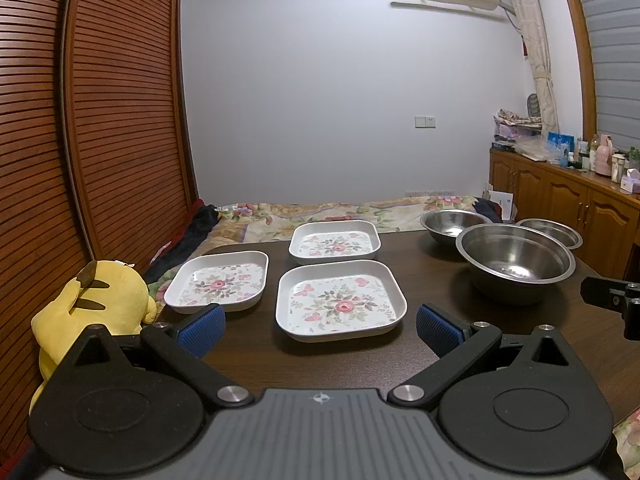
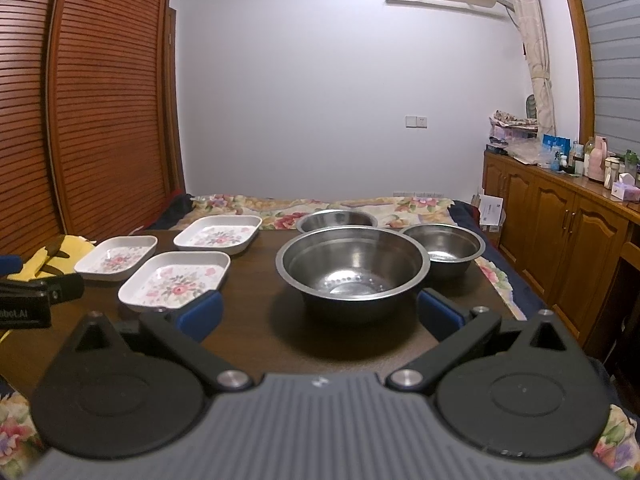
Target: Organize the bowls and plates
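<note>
While both grippers hover wide and empty, near plate sits at 12 o'clock of my left gripper; big bowl at 12 o'clock of my right gripper.

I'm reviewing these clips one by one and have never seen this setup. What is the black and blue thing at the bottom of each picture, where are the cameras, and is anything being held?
Each picture comes from a fisheye camera on a handheld two-finger gripper, looking forward along its blue-padded fingers. A person holds one in each hand; there is no robot arm.

The left gripper faces three white square plates with floral print: nearest, left, far. The right gripper faces three stainless steel bowls: large, right, far.

All sit apart on the dark wooden table. A yellow plush toy sits at its left edge. Both grippers are open and hold nothing.
</note>
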Demonstrator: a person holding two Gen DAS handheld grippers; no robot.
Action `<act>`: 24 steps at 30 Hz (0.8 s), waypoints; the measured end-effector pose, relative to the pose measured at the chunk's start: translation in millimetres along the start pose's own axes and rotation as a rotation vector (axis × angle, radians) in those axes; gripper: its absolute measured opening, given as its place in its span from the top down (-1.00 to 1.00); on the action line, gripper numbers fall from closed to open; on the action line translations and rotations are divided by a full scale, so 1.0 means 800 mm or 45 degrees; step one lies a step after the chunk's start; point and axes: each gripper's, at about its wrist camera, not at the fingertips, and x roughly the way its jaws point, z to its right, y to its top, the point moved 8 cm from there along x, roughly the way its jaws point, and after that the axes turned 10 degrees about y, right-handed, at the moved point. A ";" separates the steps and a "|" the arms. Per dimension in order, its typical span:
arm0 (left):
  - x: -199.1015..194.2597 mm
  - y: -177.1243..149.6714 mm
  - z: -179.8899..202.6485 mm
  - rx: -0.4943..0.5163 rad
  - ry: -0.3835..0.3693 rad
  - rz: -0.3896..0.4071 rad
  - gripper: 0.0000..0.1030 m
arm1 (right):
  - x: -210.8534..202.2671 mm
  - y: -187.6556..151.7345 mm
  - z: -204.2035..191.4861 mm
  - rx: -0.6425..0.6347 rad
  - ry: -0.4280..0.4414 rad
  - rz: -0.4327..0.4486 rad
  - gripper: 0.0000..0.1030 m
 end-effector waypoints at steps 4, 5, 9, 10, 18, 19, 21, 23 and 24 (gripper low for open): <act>0.001 0.000 0.000 0.000 0.000 -0.001 -1.00 | 0.001 -0.001 -0.002 0.001 -0.001 0.001 -1.00; 0.001 0.000 0.000 -0.001 0.000 -0.001 -1.00 | 0.000 -0.001 -0.002 0.000 -0.002 0.001 -1.00; 0.000 0.000 0.000 -0.001 0.000 -0.001 -1.00 | 0.000 -0.002 -0.001 -0.002 -0.001 0.001 -1.00; 0.001 0.000 0.000 -0.001 0.000 0.000 -1.00 | 0.000 -0.002 -0.001 0.000 -0.001 0.000 -1.00; 0.000 0.000 0.000 0.001 0.001 0.000 -1.00 | -0.001 -0.001 -0.002 -0.002 0.000 0.001 -1.00; 0.000 0.000 -0.001 0.001 0.001 0.000 -1.00 | -0.001 -0.001 -0.002 -0.002 0.000 0.001 -1.00; 0.000 0.000 -0.001 0.000 -0.003 0.001 -1.00 | -0.001 -0.001 -0.001 0.000 -0.001 0.002 -1.00; 0.000 0.000 -0.001 0.001 -0.002 0.001 -1.00 | -0.001 -0.001 -0.001 0.000 -0.001 0.002 -1.00; 0.000 0.000 -0.001 0.001 -0.003 0.000 -1.00 | -0.001 -0.001 -0.002 -0.002 -0.001 0.002 -1.00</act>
